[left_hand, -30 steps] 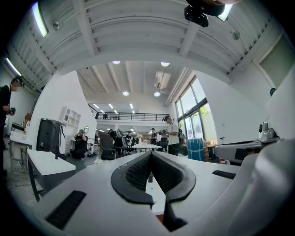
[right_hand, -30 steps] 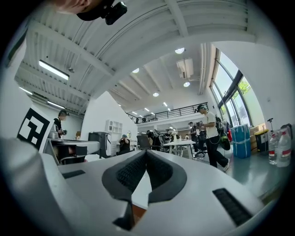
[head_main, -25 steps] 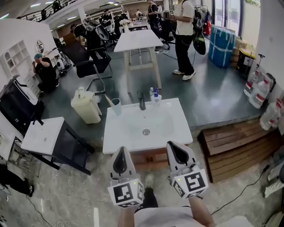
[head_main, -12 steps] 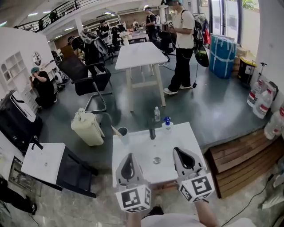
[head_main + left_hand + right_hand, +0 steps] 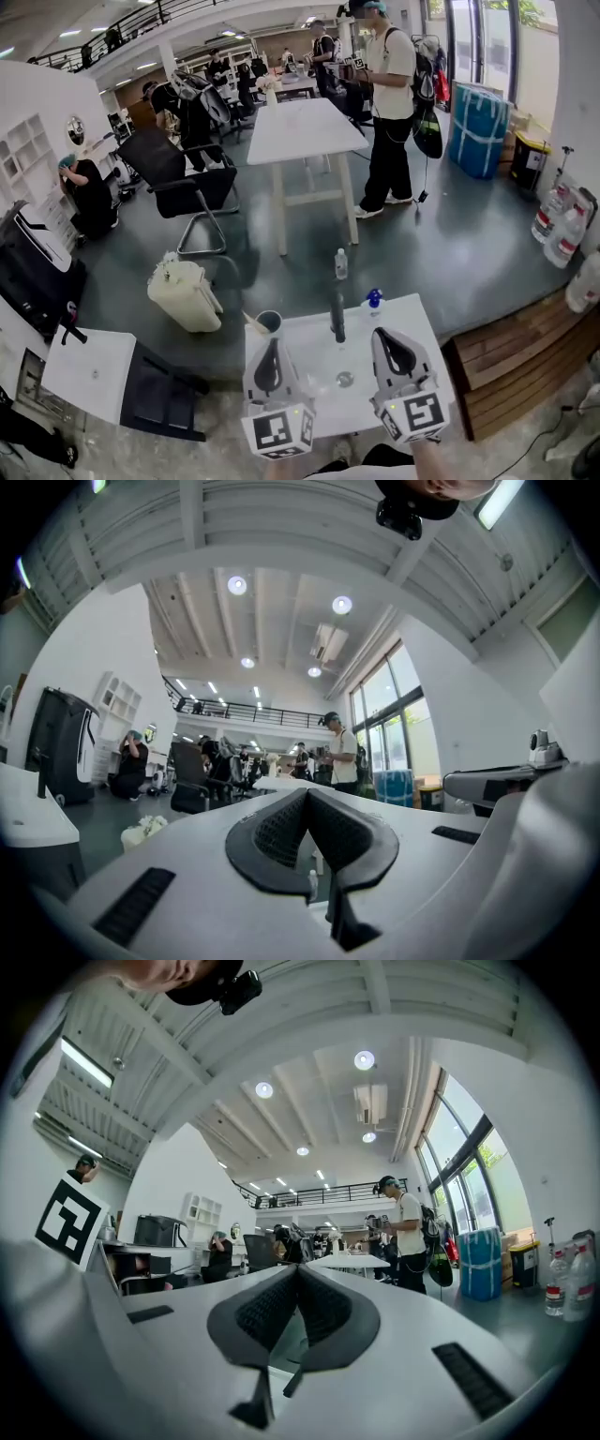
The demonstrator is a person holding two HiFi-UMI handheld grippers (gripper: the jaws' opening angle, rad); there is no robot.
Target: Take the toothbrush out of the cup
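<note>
A clear cup [image 5: 269,323] stands on the back left corner of the white sink [image 5: 417,352], with the toothbrush [image 5: 253,322] leaning out of it to the left. My left gripper [image 5: 270,345] hovers over the sink's left part, just short of the cup, its jaws shut and empty. My right gripper [image 5: 392,337] hangs level beside it over the sink's right part, also shut with nothing in it. In the left gripper view the left gripper's [image 5: 307,803] black pads meet. The right gripper view shows the right gripper's [image 5: 298,1279] pads pressed together too.
A dark faucet [image 5: 337,319], a blue-capped bottle [image 5: 373,302] and a small clear bottle [image 5: 341,264] line the sink's back edge. A cream canister [image 5: 183,292] sits on the floor at left. A wooden pallet [image 5: 525,361] lies at right. Beyond are a white table [image 5: 305,127], a chair [image 5: 183,183] and a standing person [image 5: 386,103].
Both grippers have advanced side by side from the sink's near edge to over its basin. The sink and cup now sit lower and closer in the head view. The jaws stayed shut.
</note>
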